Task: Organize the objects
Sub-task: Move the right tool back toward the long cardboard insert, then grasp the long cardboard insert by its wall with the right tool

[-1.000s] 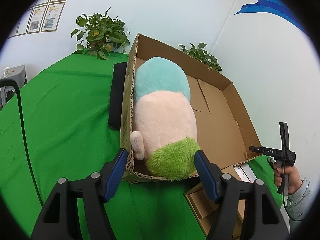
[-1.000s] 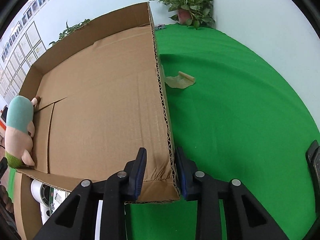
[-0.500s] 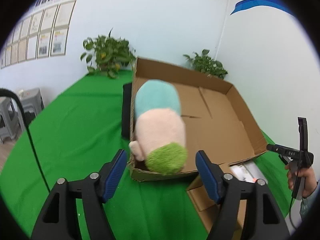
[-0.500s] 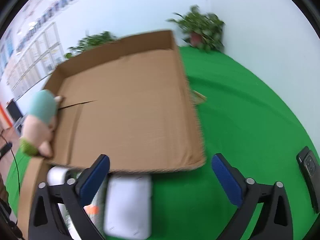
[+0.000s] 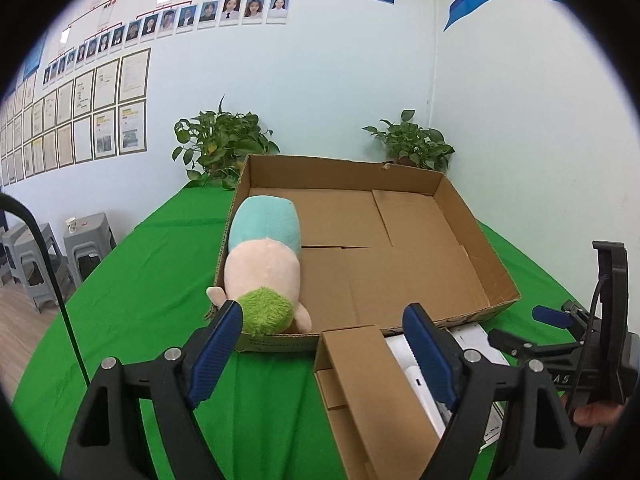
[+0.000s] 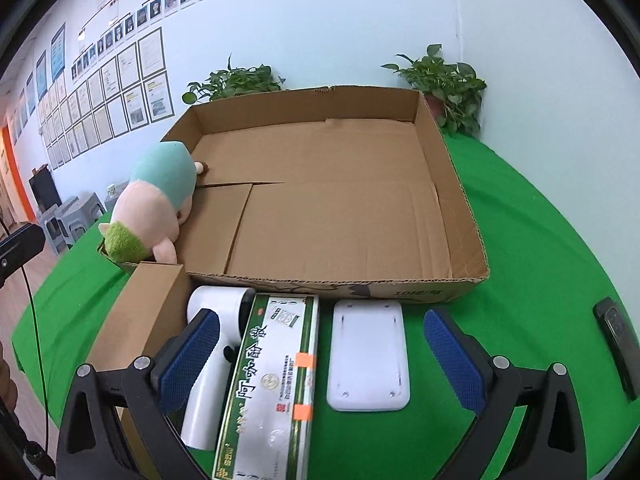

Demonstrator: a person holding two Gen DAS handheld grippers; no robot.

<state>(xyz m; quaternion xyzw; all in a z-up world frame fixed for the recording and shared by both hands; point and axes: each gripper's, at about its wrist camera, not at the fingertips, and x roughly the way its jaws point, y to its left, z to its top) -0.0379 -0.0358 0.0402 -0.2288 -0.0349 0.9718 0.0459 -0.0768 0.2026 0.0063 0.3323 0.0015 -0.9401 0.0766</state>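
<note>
A plush toy [image 5: 262, 264] with a teal end, a peach body and a green tuft lies inside the shallow cardboard box [image 5: 492, 264], along its left wall. My left gripper [image 5: 322, 312] stands open, drawn back from the toy, nothing between its pads. In the right wrist view the plush toy [image 6: 152, 208] rests in the near left corner of the box [image 6: 460, 208]. My right gripper [image 6: 322, 322] is wide open above the items in front of the box, touching none. The right gripper [image 5: 560, 320] also shows at the right edge of the left wrist view.
In front of the box lie a small cardboard carton [image 6: 140, 320], a white handheld device [image 6: 218, 300], a green-and-white packet [image 6: 272, 380] and a flat white device [image 6: 368, 356]. A black phone [image 6: 616, 340] lies on the green cloth [image 6: 540, 240] at right. Potted plants [image 5: 224, 140] stand behind.
Both grippers have pulled back and risen from the box. The left let go of the plush toy's green end; the right let go of the box's near wall and opened wide.
</note>
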